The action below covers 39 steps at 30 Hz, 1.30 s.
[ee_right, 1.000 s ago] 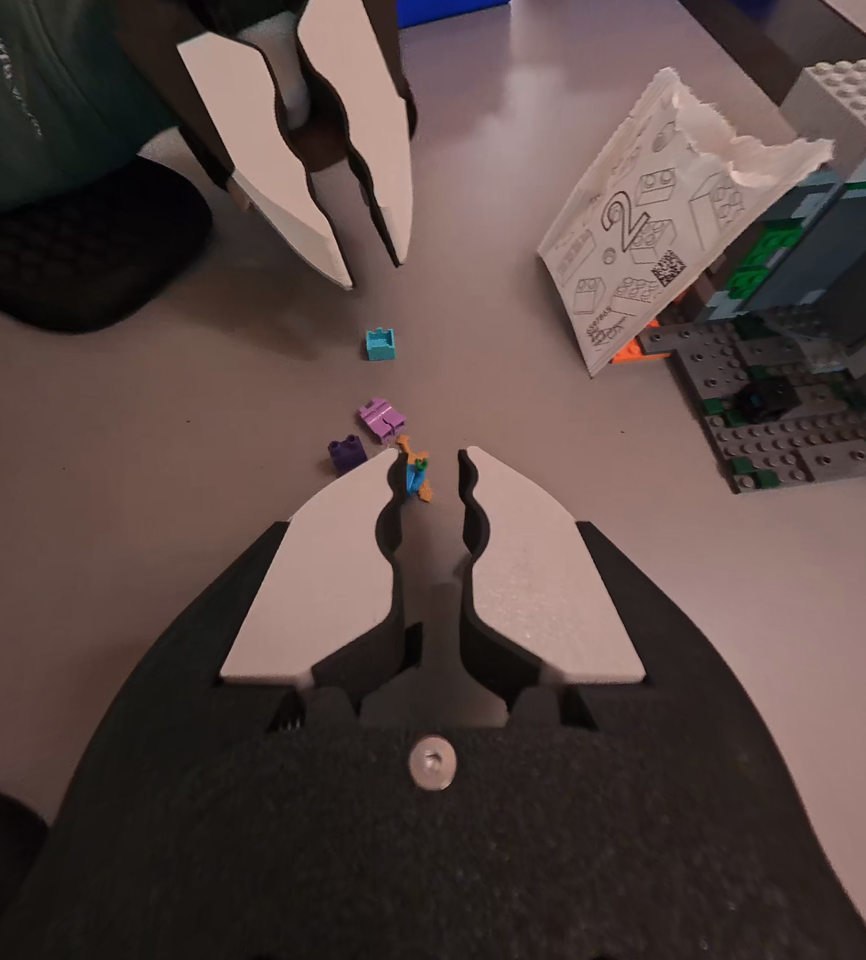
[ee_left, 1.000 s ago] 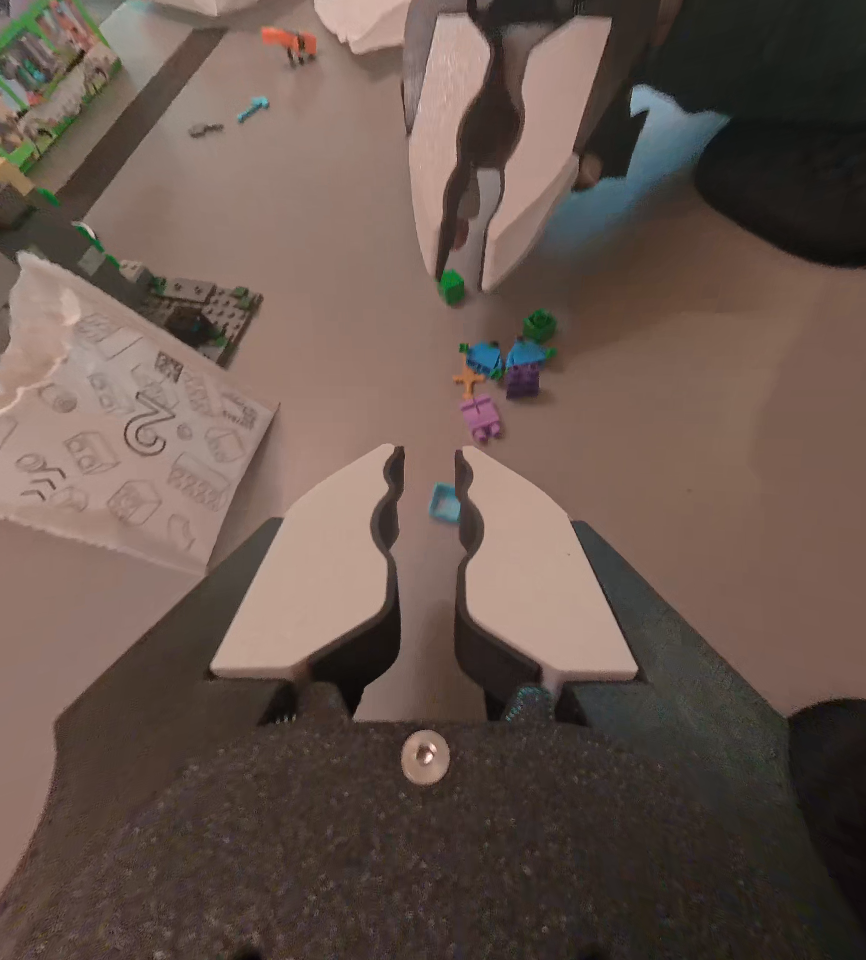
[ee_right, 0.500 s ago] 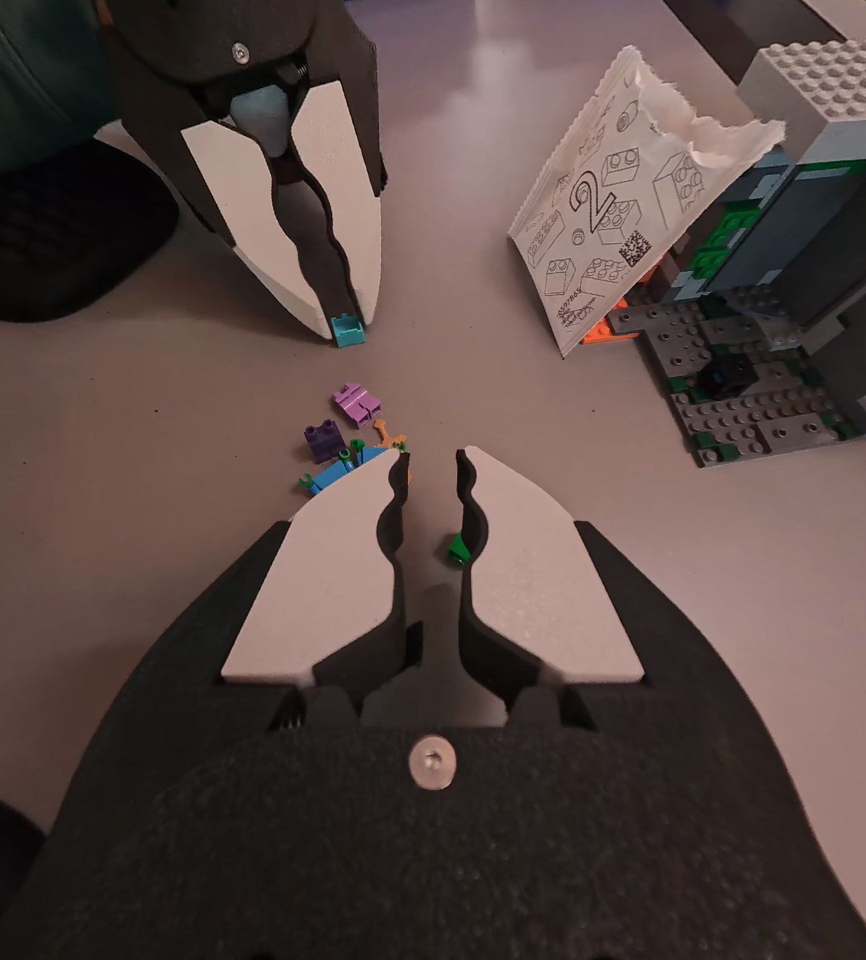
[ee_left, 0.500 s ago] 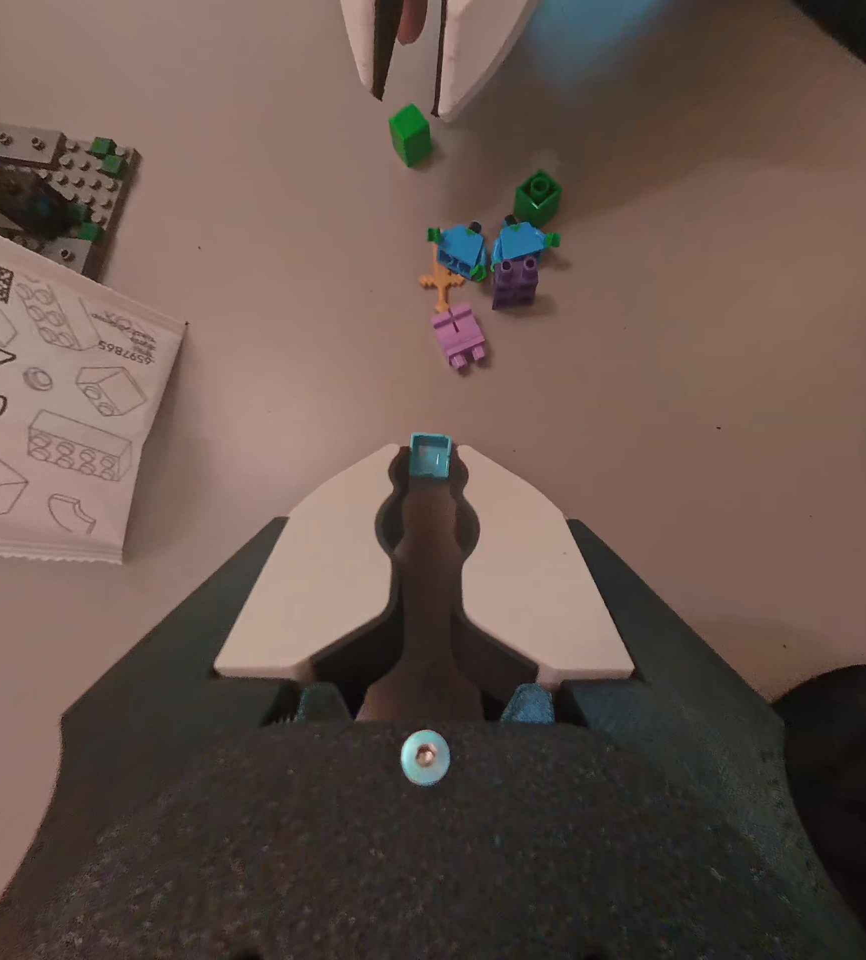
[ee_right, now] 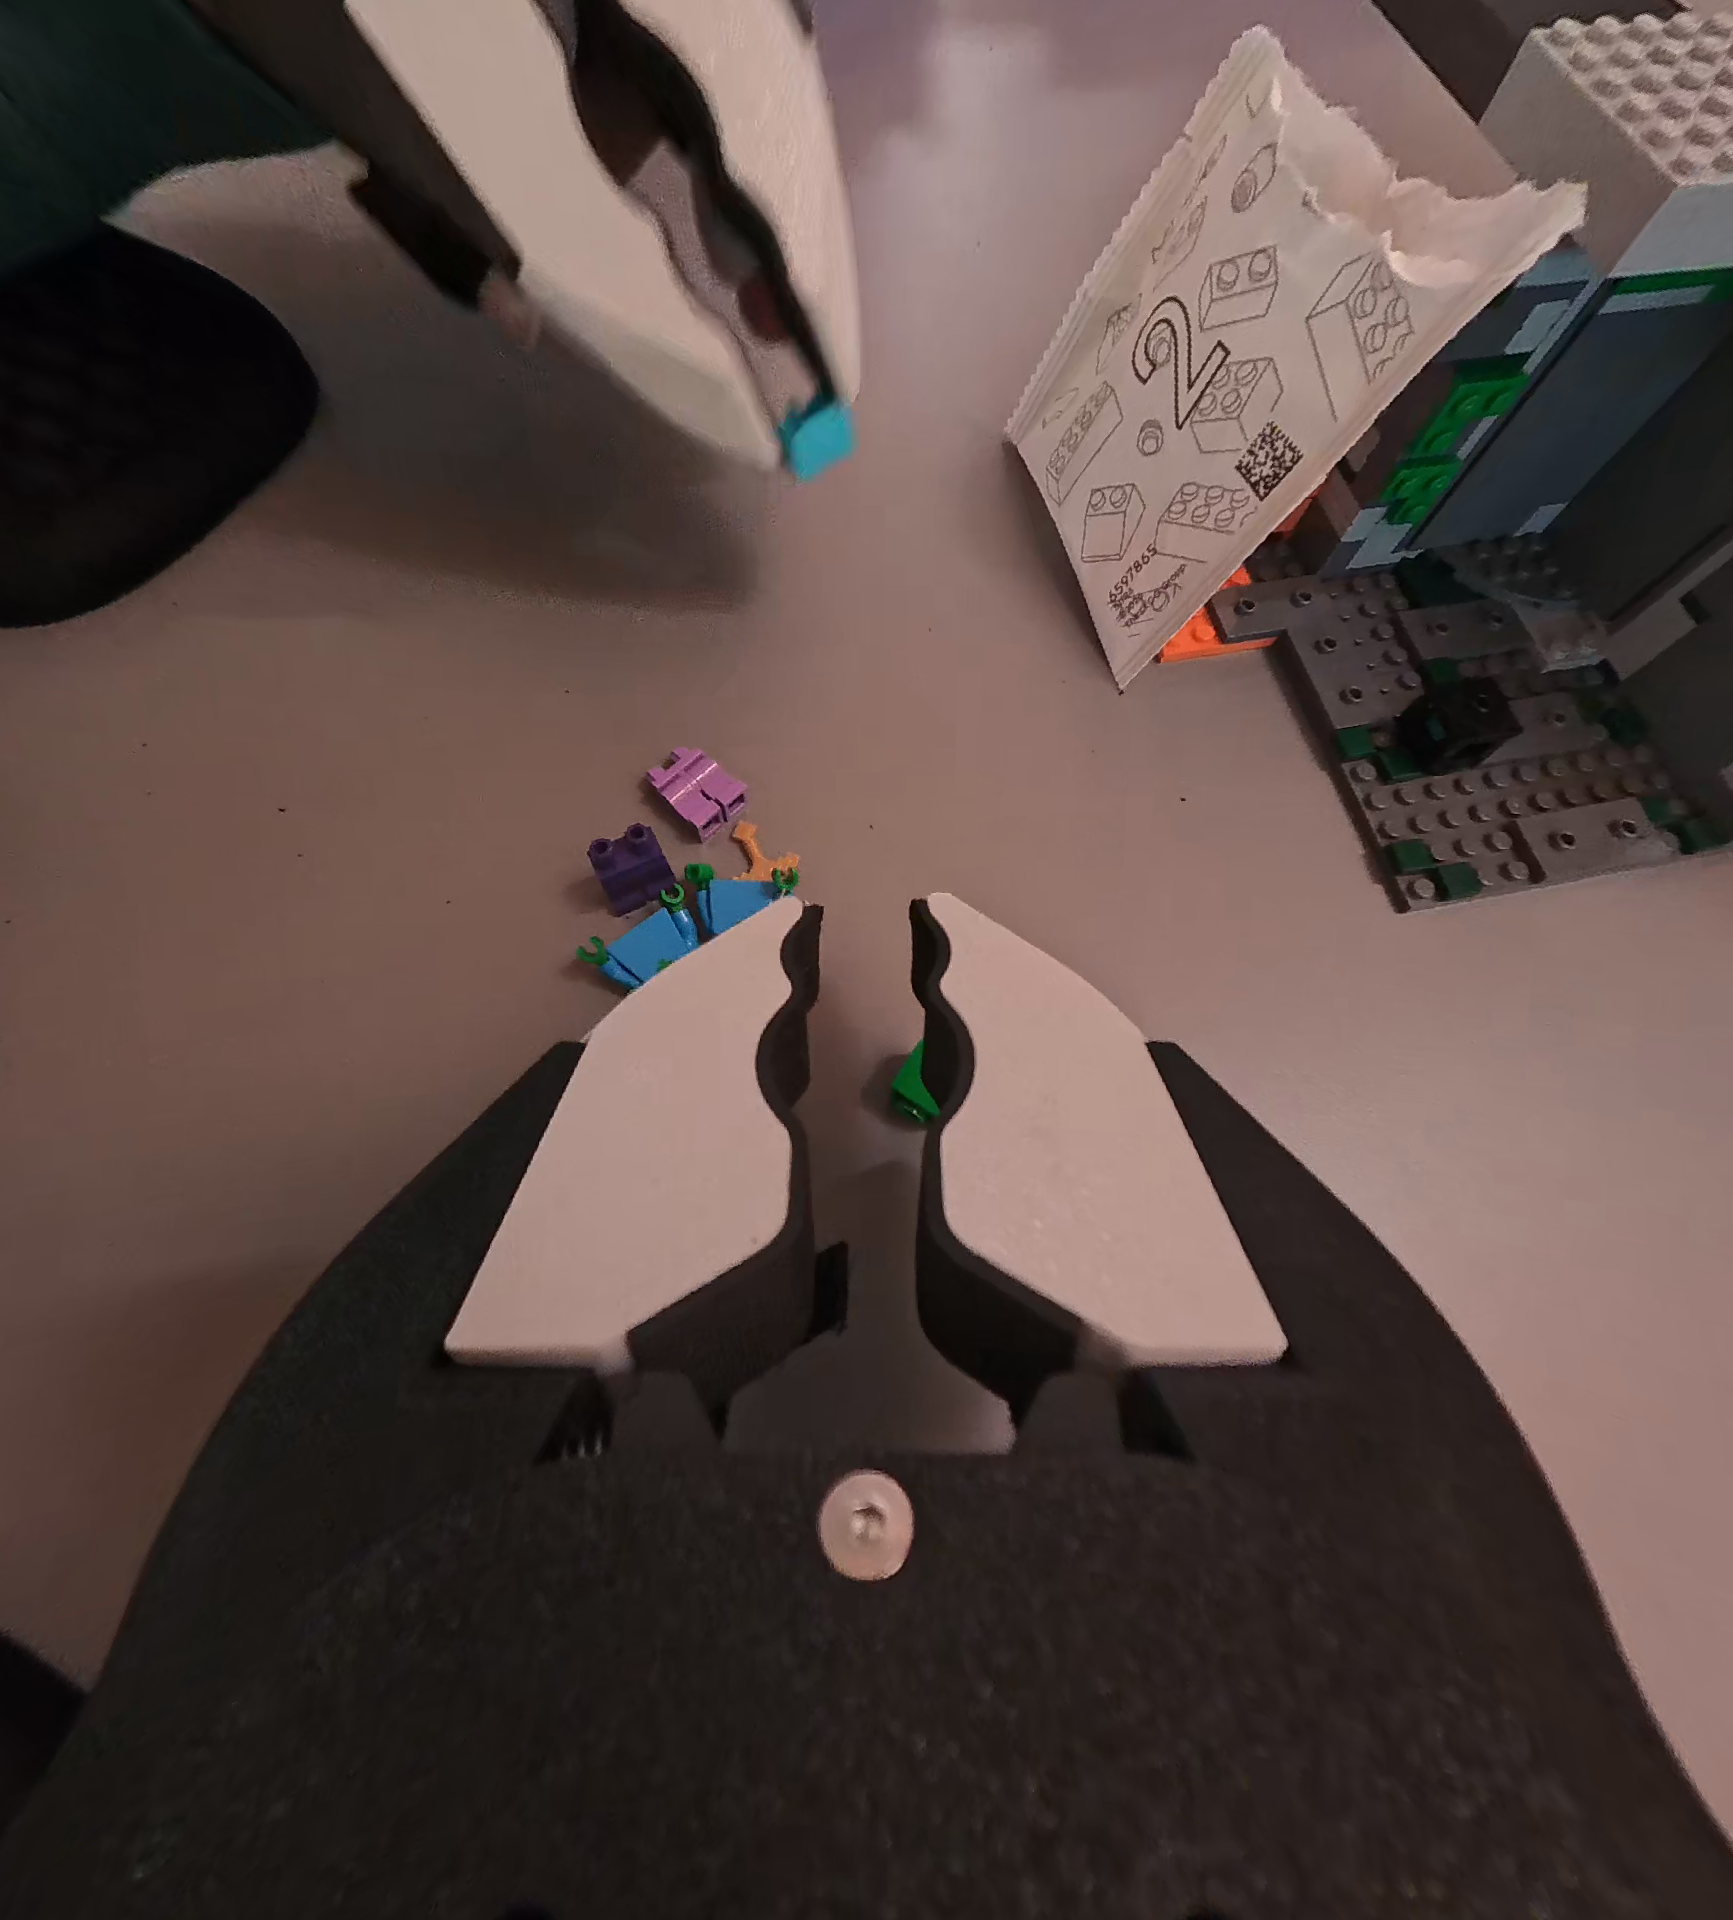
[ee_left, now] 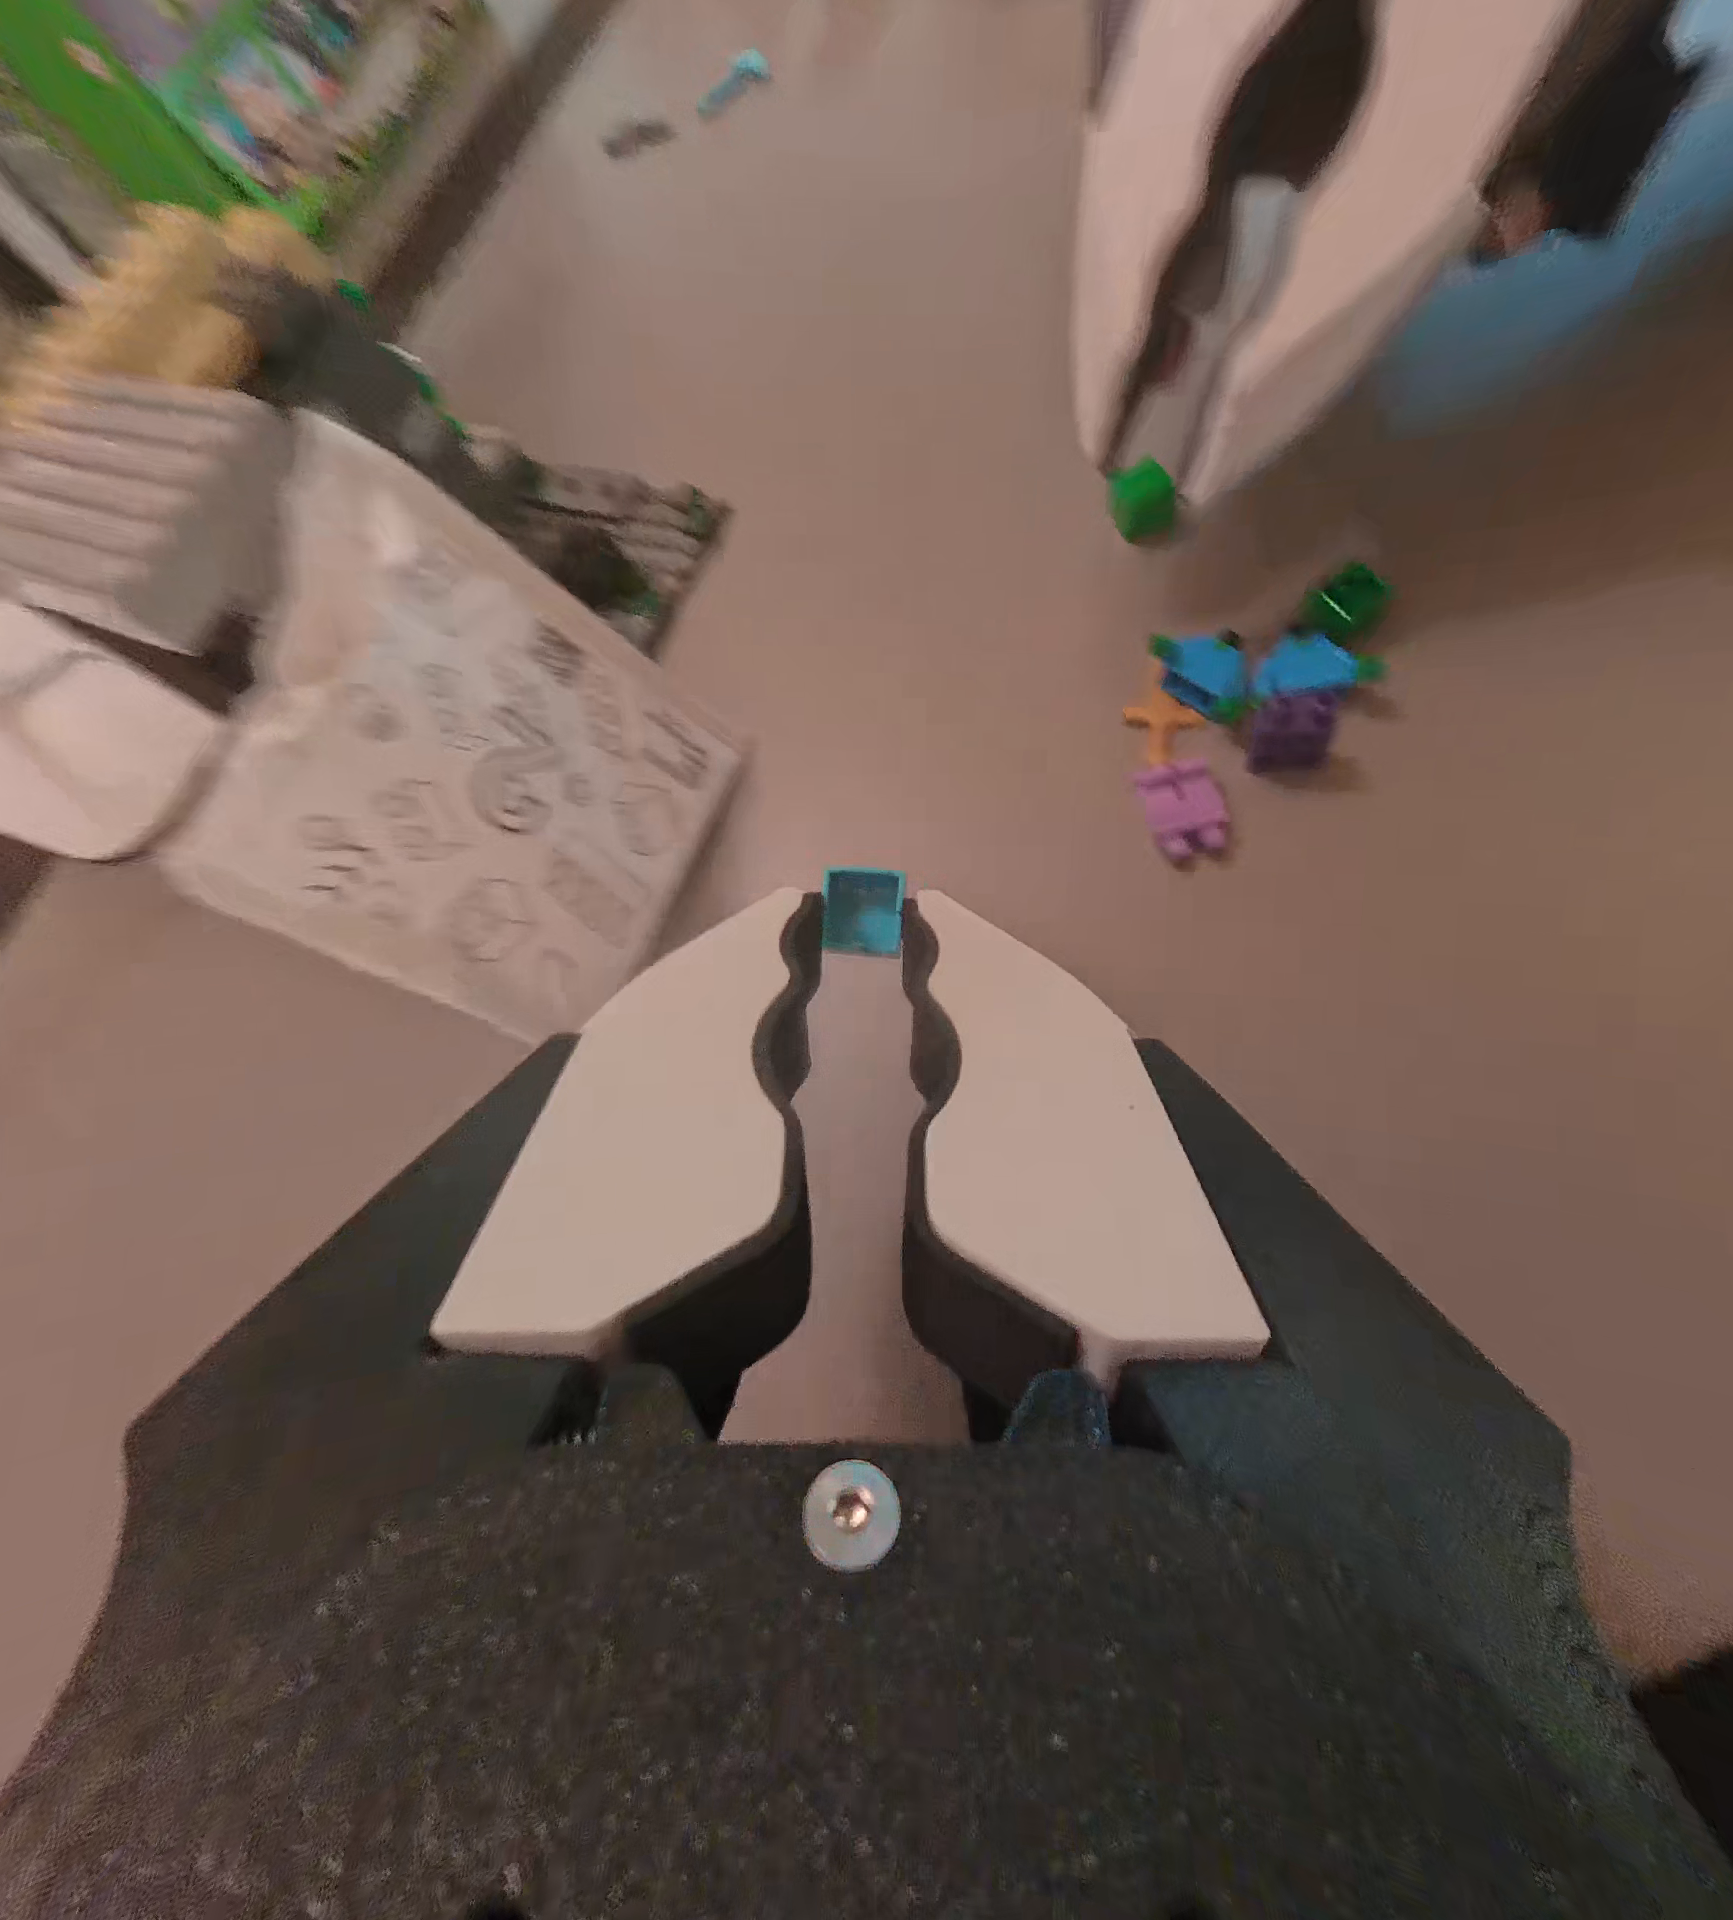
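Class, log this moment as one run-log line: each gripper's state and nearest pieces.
left gripper: shut on teal brick, off table | right gripper: open, above green brick | nearby: blue, purple pieces

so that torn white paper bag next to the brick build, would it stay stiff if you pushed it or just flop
The white paper bag would probably crumple: its torn top edge looks thin and ragged. It likely weighs little and would slide on the smooth table. It leans on the brick build, so a push may topple it.

Between my left fingers [ee_left: 696, 1122], matt white plastic with black rubbery pads, sits a glossy teal plastic brick [ee_left: 863, 913]; beyond them lies a torn, crinkled paper bag [ee_right: 1246, 343] on the smooth matt table [ee_right: 322, 779].
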Motion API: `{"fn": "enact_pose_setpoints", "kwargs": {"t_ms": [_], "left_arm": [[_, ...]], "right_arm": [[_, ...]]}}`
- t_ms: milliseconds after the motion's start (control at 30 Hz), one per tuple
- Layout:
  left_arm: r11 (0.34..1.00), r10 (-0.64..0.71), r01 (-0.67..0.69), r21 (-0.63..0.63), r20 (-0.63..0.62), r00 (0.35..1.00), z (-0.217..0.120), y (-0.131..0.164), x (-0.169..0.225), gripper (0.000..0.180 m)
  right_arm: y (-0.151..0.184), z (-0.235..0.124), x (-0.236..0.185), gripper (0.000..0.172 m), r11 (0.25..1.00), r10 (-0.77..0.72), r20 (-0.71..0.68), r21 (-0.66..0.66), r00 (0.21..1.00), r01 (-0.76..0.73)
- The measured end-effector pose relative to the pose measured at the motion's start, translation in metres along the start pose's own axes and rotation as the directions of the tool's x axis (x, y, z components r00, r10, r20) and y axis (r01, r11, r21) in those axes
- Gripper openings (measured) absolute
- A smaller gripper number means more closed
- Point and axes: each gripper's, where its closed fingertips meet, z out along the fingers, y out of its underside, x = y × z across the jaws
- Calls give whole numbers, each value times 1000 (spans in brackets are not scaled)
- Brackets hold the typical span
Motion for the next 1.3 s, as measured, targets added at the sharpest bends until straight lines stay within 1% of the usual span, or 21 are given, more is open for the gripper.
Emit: {"fn": "enact_pose_setpoints", "kwargs": {"t_ms": [67,133,200,267,400,467,567,667,867,967,1100,1200,1300], "left_arm": [[999,-8,4,54,77,997,-8,-18,-23,14],[997,-6,-2,74,115,993,-14,-33,-44,14],[998,5,-12,58,125,992,-14,-44,-63,14],[999,-2,-2,35,105,994,-8,-50,-78,14],[1000,-10,12,-27,85,996,8,-49,-100,15],[997,-4,9,-74,75,997,15,-43,-105,15],[995,3,4,-97,70,998,21,-38,-106,15],[996,3,4,-93,79,997,21,-37,-106,20],[998,8,-2,-66,82,997,14,-42,-101,23],[999,18,-16,-38,54,998,6,-49,-87,21],[998,62,-64,-18,-100,993,3,-53,-30,20],[997,58,-70,-42,-237,970,9,-43,19,21],[992,31,-70,-102,-342,939,19,-26,56,24]], "right_arm": [[1,1,1,16,1000,1,-4,-7,1000,-1],[2,1,1,16,1000,3,-3,-9,1000,-3],[2,2,1,16,1000,6,-2,-11,1000,-6],[3,2,1,16,1000,6,-5,-15,1000,-6],[4,3,1,16,1000,11,-2,-19,1000,-11],[5,3,1,16,1000,13,0,-20,1000,-13],[5,3,1,16,1000,13,2,-19,1000,-13],[5,3,0,16,1000,14,6,-19,1000,-14],[5,4,-1,16,1000,12,9,-24,1000,-11],[5,3,0,16,1000,13,6,-20,1000,-13],[5,3,1,16,1000,18,7,-19,1000,-18],[4,2,1,16,1000,20,9,-13,1000,-20],[5,3,1,16,1000,20,10,-16,1000,-20]]}}
